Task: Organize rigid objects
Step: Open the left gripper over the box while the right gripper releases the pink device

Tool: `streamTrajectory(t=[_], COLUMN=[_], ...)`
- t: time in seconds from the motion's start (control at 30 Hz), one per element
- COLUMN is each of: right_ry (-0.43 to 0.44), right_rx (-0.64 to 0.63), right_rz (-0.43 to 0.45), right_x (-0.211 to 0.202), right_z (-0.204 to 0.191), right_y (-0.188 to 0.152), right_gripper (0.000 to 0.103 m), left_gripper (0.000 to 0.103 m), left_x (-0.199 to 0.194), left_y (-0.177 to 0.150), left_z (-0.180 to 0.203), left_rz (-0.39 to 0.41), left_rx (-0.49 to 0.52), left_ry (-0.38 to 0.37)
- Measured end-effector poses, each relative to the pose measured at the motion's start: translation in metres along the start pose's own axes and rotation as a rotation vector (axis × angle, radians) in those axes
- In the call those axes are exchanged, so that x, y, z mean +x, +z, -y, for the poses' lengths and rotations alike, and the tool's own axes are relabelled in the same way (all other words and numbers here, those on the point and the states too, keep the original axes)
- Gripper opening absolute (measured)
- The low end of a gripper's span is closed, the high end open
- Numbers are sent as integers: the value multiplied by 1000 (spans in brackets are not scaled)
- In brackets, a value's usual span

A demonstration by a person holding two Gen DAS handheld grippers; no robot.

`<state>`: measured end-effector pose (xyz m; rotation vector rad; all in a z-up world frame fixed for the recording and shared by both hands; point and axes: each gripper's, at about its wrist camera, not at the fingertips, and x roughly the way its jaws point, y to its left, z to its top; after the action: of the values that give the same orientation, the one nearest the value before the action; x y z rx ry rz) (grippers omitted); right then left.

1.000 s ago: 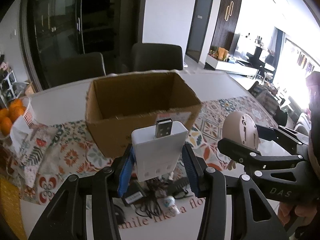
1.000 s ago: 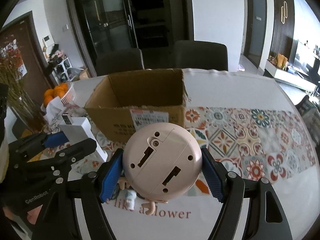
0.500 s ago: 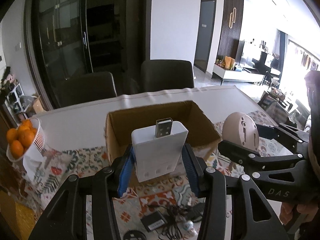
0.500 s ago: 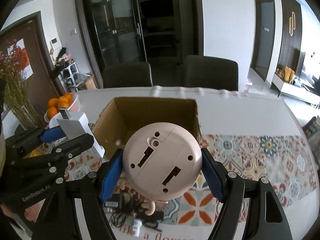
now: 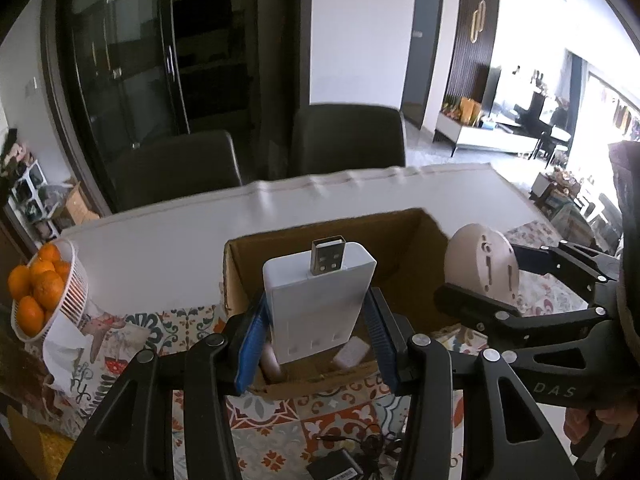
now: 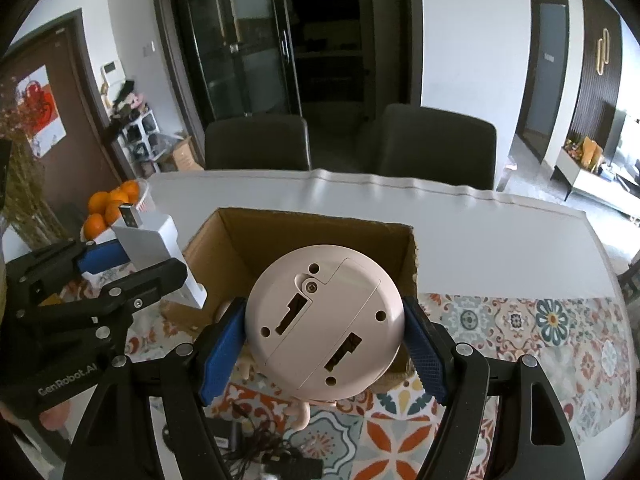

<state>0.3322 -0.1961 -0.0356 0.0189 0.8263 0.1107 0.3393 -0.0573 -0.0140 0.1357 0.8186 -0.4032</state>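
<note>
Over the open cardboard box (image 5: 404, 236) you've got both claws loaded. Your left claw (image 5: 318, 330) is clamped on the white USB charger (image 5: 318, 304), plug end pointing up and away from you, blue pads tight on its two sides. Your right claw (image 6: 324, 344) grips the round pink gadget (image 6: 324, 324), flat underside facing the camera, slots and screw holes showing, a small pink foot poking out below. Inside the box, something pale lies on the floor near the front wall; hard to say what from this angle. Down by your wrists, a tangle of black cables (image 6: 256, 450) sits on the patterned cloth (image 6: 552, 328) of the worktop (image 5: 160, 248). Far left, a white basket of oranges (image 5: 38, 292).
</note>
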Motion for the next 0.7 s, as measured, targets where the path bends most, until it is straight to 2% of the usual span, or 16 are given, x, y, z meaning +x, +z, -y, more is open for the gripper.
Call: streamTrajectory(t=[0.23,0.47,0.57,0.7], right_ry=[6,-3,-7,-7], right_rx=[-12,-25,-29,-26], right_rz=[-90,-145,-157,-162], right_x=[38,61,66,69], right_z=[4,7,7,7], right_y=[6,4,2,2], right_gripper=[75,75,75,75], left_gripper=[47,48,58,71], left_x=[38,61,64,60], left_y=[1,-6,-9,-10], left_z=[-7,-11,-13,-16], left_rz=[-102,-185,-198,-178], left_rx=[-11,-28,-37,-48], left_ry=[-3,3,8,61])
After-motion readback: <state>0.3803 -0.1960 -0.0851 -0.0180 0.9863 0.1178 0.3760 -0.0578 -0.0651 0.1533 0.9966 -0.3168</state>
